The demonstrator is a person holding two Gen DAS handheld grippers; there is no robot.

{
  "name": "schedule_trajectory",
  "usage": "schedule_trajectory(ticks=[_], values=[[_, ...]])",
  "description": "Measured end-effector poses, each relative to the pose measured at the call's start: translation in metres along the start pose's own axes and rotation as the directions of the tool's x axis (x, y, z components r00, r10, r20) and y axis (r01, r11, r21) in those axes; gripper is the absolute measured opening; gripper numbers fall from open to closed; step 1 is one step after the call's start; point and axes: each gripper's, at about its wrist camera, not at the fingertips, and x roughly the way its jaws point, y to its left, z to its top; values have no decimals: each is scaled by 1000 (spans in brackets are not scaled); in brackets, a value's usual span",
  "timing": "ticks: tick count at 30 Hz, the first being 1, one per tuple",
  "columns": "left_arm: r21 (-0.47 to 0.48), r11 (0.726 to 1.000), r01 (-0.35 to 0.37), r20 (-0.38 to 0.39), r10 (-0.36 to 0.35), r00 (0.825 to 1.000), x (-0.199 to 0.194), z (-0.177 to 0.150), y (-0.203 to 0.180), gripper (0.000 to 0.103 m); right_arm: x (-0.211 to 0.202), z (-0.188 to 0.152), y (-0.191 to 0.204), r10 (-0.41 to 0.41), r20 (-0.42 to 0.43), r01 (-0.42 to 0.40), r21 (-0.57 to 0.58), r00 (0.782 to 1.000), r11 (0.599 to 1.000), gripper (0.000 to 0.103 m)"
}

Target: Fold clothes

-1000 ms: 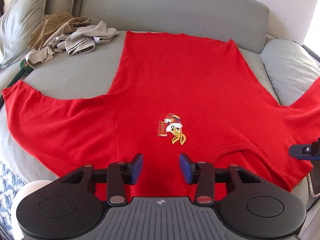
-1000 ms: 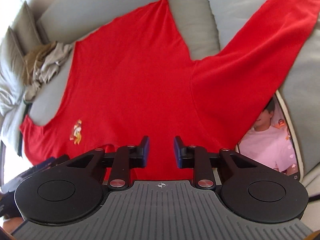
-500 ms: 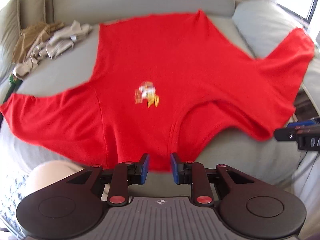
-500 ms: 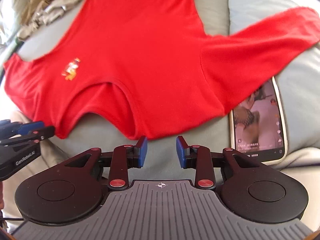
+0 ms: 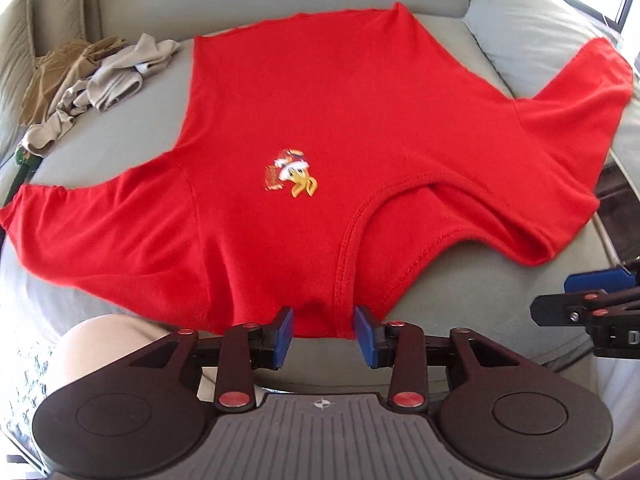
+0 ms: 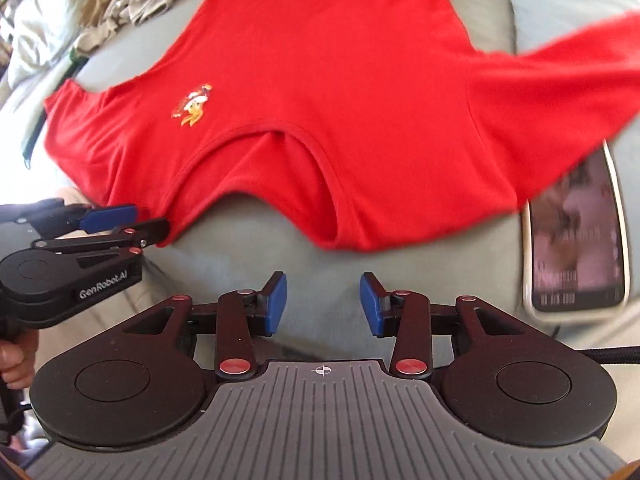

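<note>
Between left jaws, shirt (image 5: 340,128) collar

Black tongs (image 6: 322,304) — blue pads (image 6: 276,302), red screws, "GenRobot.AI" lettering.

Spread flat across sofa seat (image 5: 120,92): shirt (image 5: 320,112), collar toward near edge, hem toward backrest. Heap of clothes (image 5: 92,76) on seat beyond shirt's left sleeve, against corner cushion. Phone (image 6: 576,240) on seat, just beside right sleeve. Left gripper (image 5: 323,334) at near shoulder edge; right gripper (image 6: 322,304) over bare seat before collar.
</note>
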Motion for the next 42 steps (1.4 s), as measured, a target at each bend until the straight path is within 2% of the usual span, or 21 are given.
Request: schedule_trajectory(ticks=[3, 8, 11, 15, 18, 22, 26, 32, 34, 36, 37, 39, 41, 42], values=[[-18, 1000, -3, 45, 3, 999, -17, 7, 3, 42, -29, -4, -8, 63, 78, -67, 40, 995, 997, 58], [-61, 996, 58, 139, -49, 989, -50, 28, 11, 47, -88, 7, -44, 128, 228, -170, 173, 965, 970, 70], [-72, 994, 88, 193, -72, 978, -66, 39, 10, 48, -128, 11, -78, 110, 337, -207, 266, 935, 942, 73], [-102, 983, 154, 216, -129, 968, -75, 56, 3, 53, -168, 15, -118, 31, 431, -198, 349, 902, 916, 76], [-88, 985, 146, 203, -126, 971, -73, 68, -13, 55, -180, 18, -142, -36, 449, -170, 408, 893, 897, 77], [-58, 987, 153, 168, -141, 976, -68, 83, -42, 62, -183, 21, -171, -94, 437, -144, 482, 895, 864, 77], [-10, 979, 203, 154, -199, 968, -64, 98, -72, 66, -186, 29, -194, -155, 409, -89, 517, 899, 851, 77], [19, 963, 269, 127, -269, 955, -50, 122, -112, 68, -197, 48, -235, -254, 385, 6, 541, 887, 841, 78], [31, 960, 279, 117, -281, 953, -43, 128, -124, 68, -195, 59, -257, -270, 383, 19, 548, 884, 836, 81], [43, 955, 293, 105, -295, 950, -36, 133, -135, 68, -187, 69, -284, -260, 402, -16, 568, 878, 823, 83], [46, 952, 302, 97, -305, 947, -32, 135, -140, 68, -180, 73, -300, -239, 422, -58, 580, 874, 813, 83], [46, 947, 318, 76, -321, 944, -24, 138, -147, 68, -167, 82, -332, -199, 468, -143, 599, 861, 788, 72], [35, 945, 327, 56, -328, 943, -15, 141, -151, 68, -148, 93, -362, -183, 505, -205, 617, 844, 760, 48], [26, 945, 327, 48, -328, 944, -11, 143, -151, 68, -138, 99, -375, -186, 515, -223, 631, 837, 743, 44]])
